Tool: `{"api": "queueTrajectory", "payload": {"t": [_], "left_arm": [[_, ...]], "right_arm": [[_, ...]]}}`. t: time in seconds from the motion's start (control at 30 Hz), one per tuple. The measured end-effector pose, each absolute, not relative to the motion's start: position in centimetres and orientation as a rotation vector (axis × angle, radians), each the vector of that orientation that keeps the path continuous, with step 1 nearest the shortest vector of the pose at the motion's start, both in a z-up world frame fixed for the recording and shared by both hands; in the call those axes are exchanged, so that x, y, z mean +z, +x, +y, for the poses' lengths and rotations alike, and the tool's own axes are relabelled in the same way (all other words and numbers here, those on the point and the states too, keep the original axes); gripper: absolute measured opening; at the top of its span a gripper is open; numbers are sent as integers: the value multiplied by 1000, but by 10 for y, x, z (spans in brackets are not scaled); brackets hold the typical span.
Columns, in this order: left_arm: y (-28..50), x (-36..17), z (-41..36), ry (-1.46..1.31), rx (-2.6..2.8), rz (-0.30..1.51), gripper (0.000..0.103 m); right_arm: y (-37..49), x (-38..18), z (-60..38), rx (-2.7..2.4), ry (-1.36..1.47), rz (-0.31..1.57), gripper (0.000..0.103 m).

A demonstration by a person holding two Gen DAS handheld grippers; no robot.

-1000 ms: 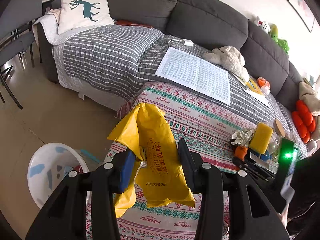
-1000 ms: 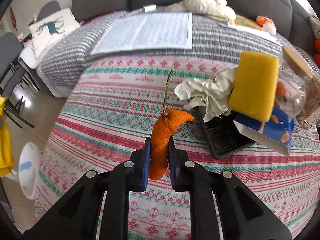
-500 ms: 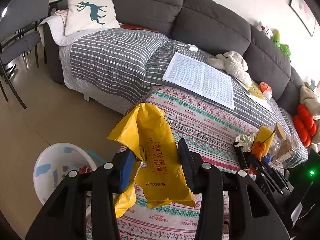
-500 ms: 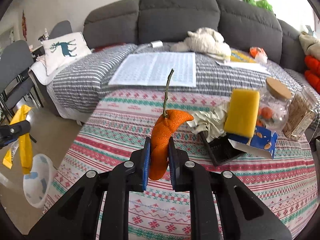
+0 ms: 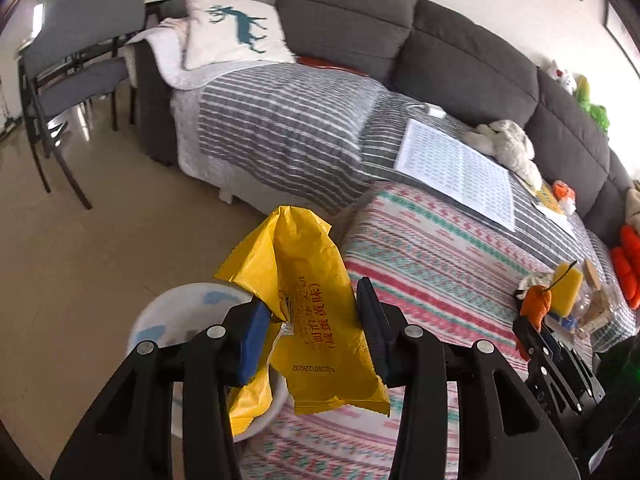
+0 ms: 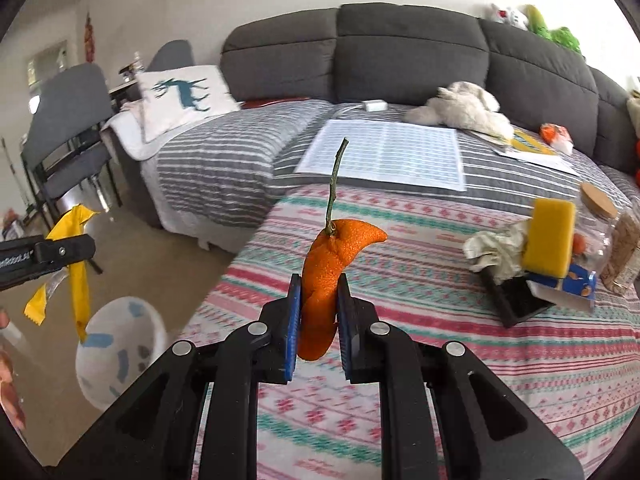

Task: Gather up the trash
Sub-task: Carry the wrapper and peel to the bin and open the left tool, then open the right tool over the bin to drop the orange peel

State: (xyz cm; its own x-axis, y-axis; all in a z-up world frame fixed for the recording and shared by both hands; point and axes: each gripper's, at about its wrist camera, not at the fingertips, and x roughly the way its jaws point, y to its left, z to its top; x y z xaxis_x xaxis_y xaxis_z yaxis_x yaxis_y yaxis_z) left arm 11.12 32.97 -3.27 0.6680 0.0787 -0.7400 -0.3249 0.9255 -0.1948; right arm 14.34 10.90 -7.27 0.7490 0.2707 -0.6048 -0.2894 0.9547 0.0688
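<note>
Gripping a crumpled yellow plastic snack wrapper (image 5: 316, 312) between its fingers, the left gripper (image 5: 310, 332) hangs just above a white round plastic bin with blue patches (image 5: 176, 320), seemingly over its rim. The right gripper (image 6: 318, 316) pinches a curved orange peel with a green stem (image 6: 326, 276), peel rising above its fingertips.
</note>
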Motion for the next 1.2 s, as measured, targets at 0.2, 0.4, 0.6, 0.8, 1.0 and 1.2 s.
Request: {"api": "queueTrajectory", "payload": {"t": [0.2,0.4,0.6,0.8,1.0,1.2], "left_arm": [[94,-39,368,-365,289,811,44],[85,-50,400,-402,342,835,51],[79,-56,424,-473,375,862,75],[70,-51,443,-529,396,842,85],[50,-30,460,-525,490,735,85],[30,-13,480,-579,533,640,85]], "right_arm": [[128,-73,148,383,-71,650,16],[113,-74,189,464,-119,649,16],[104,-79,221,527,-163,665,16],[99,-83,245,560,-187,678,16],[96,-87,270,598,-213,699,17],[94,-91,303,641,-222,720,22]]}}
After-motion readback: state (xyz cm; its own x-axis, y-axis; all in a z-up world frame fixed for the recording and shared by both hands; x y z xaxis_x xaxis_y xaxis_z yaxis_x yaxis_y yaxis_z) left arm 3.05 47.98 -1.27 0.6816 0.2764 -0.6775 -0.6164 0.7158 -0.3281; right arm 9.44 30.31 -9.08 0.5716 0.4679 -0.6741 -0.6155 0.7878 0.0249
